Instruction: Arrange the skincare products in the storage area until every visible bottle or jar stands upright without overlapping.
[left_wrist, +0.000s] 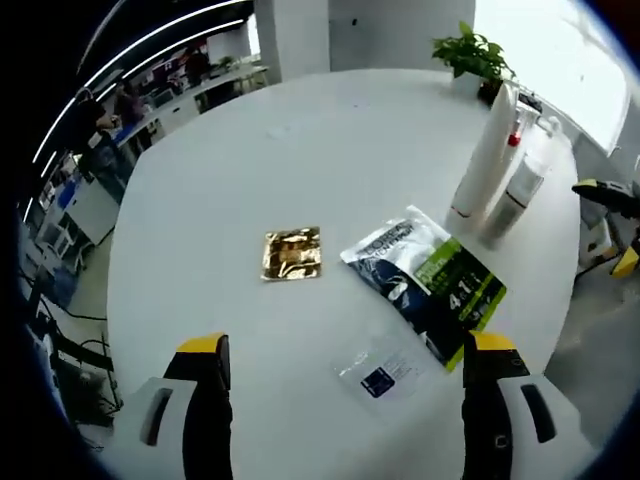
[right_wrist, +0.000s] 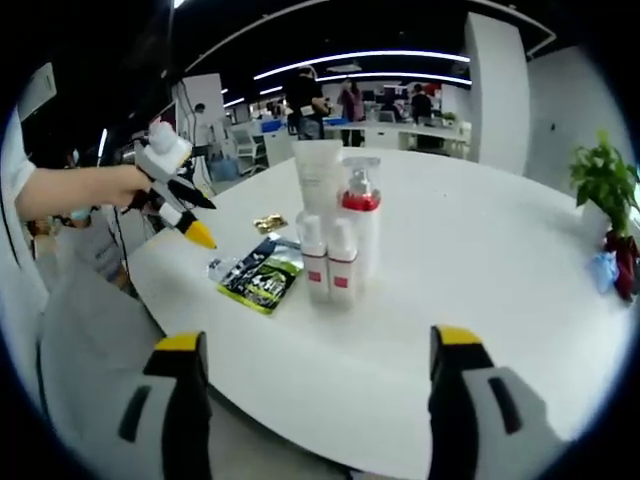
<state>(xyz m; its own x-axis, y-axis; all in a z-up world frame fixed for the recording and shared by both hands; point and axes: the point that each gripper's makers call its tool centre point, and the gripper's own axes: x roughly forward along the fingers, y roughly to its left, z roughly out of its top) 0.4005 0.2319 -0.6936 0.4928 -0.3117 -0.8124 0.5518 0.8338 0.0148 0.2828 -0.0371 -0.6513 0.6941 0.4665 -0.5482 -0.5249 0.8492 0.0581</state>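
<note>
Several skincare bottles stand upright in a tight cluster on the round white table (right_wrist: 480, 290): a tall white tube (right_wrist: 320, 178), a pump bottle with a red collar (right_wrist: 358, 215), and two small white bottles with red labels (right_wrist: 315, 262). The left gripper view shows the tube (left_wrist: 487, 150) and pump bottle (left_wrist: 512, 195) at the far right. A green-and-black packet (left_wrist: 430, 280), a gold sachet (left_wrist: 291, 253) and a small clear sachet (left_wrist: 383, 372) lie flat. My left gripper (left_wrist: 347, 400) is open over the table's near edge. My right gripper (right_wrist: 318, 400) is open and empty, short of the bottles.
A potted plant (left_wrist: 475, 55) stands at the table's far edge. In the right gripper view a hand holds the left gripper (right_wrist: 198, 218) above the packet (right_wrist: 260, 280). The right gripper (left_wrist: 608, 225) shows beyond the table's right edge. Desks and people fill the background.
</note>
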